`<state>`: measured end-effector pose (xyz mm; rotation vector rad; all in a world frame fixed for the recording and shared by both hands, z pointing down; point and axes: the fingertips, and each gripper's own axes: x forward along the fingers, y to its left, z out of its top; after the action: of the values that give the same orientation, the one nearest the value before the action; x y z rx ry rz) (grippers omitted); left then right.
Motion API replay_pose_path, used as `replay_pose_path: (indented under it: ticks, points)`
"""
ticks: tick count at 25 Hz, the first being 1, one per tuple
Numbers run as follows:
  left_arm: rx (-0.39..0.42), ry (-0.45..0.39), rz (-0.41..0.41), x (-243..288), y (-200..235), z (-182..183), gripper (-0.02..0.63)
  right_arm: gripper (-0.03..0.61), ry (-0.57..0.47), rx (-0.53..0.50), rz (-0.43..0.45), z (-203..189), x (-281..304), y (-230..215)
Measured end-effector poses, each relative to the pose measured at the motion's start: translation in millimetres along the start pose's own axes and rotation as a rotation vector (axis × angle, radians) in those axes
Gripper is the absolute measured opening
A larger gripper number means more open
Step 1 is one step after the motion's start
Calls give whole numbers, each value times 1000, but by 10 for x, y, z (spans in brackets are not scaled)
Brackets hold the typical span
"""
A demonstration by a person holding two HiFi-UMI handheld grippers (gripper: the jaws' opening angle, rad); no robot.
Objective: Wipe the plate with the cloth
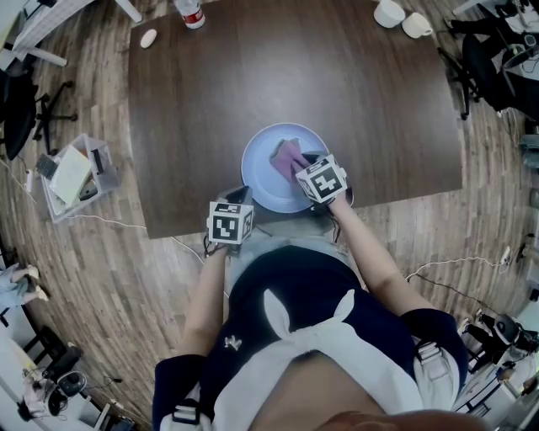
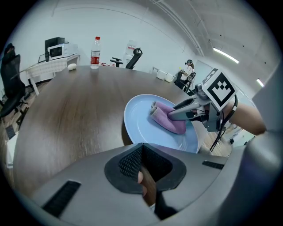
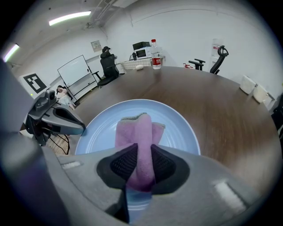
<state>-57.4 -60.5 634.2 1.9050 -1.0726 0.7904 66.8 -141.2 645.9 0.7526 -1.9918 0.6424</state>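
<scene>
A pale blue plate [image 1: 263, 172] [image 2: 141, 126] [image 3: 179, 126] lies on the dark wooden table [image 1: 337, 101], close to its near edge. On it rests a folded pink cloth [image 1: 287, 154] [image 2: 170, 121] [image 3: 140, 130]. My right gripper [image 1: 298, 169] [image 2: 173, 115] [image 3: 140, 155] is shut on the cloth's near end and holds it down on the plate. My left gripper [image 1: 242, 200] [image 2: 142, 155] [image 3: 78, 128] hovers at the plate's near-left rim. Its jaws stand nearly together, with only a thin sliver of brown showing between them and nothing gripped.
A water bottle [image 1: 192, 13] [image 2: 94, 53] [image 3: 155, 55] and a small white object [image 1: 148, 38] stand at the table's far left. Two white cups [image 1: 402, 17] sit at the far right. A box of items [image 1: 72, 177] lies on the floor to the left.
</scene>
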Motion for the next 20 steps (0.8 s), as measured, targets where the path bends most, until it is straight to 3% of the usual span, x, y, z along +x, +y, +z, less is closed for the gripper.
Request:
replay_pose_path:
  ticks: [9, 17, 20]
  points:
    - [7, 0, -3, 9, 3, -6, 5, 86, 19, 4, -67, -49, -68, -297]
    - [18, 3, -16, 36, -76, 7, 5, 86, 63, -167, -151, -21, -148, -336]
    - [18, 3, -19, 37, -99, 19, 5, 86, 62, -170, -150, -22, -178, -369]
